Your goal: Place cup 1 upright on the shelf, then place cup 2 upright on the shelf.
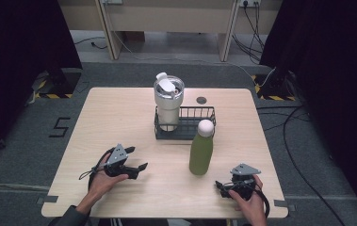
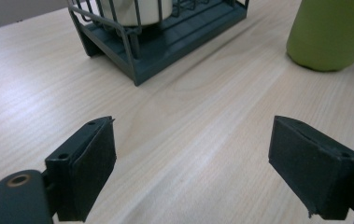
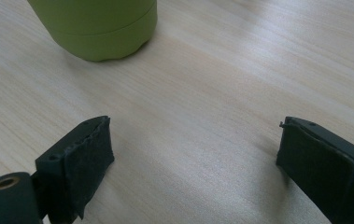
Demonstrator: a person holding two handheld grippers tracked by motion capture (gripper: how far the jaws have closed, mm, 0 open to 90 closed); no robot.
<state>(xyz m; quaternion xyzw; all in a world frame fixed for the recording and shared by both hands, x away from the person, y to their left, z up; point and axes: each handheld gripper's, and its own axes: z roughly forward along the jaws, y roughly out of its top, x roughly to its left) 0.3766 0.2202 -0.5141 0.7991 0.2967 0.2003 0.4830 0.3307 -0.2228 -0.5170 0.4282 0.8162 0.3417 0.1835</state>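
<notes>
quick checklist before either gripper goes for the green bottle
1. Left gripper jaws open: ok, spread wide with bare table between them in the left gripper view.
2. Right gripper jaws open: ok, wide apart and holding nothing.
3. Green bottle upright and free: ok, it stands on the table in front of the basket, untouched.
4. Bottle cap on: ok, the white cap sits on top.
5. Room in the wire basket: ok, the white tumbler fills its left end, the right end is bare.
6. Bottle clear of the basket: cannot tell, they overlap in the high view.
</notes>
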